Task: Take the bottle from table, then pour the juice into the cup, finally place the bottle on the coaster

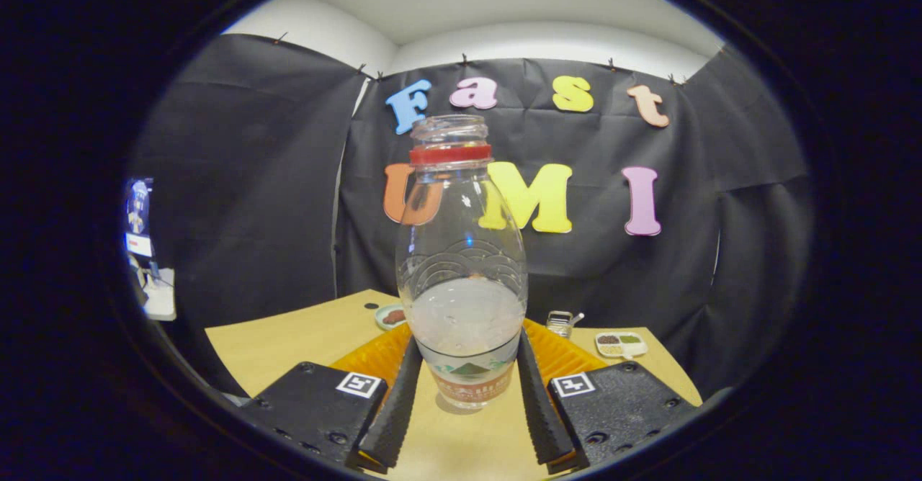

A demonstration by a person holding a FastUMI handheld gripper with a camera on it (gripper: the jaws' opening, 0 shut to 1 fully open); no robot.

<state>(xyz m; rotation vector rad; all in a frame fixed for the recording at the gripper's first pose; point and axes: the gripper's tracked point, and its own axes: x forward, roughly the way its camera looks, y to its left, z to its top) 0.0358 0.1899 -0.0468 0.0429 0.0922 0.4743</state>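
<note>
The tool was formed by two ribbed, tapering fingers, each mounted on a flat block fastened with round screws. A square white marker with a black pattern was fixed atop each block.

The bottle stood upright at the centre of the frame between the gripper fingers, which flanked its lower body closely on both sides, leaving no room there. Behind it an orange tray blocked the middle ground. At lower left, the table lay bare and open. Farther back stood a small dish at centre left, a metal object and a divided dish at right.
</note>
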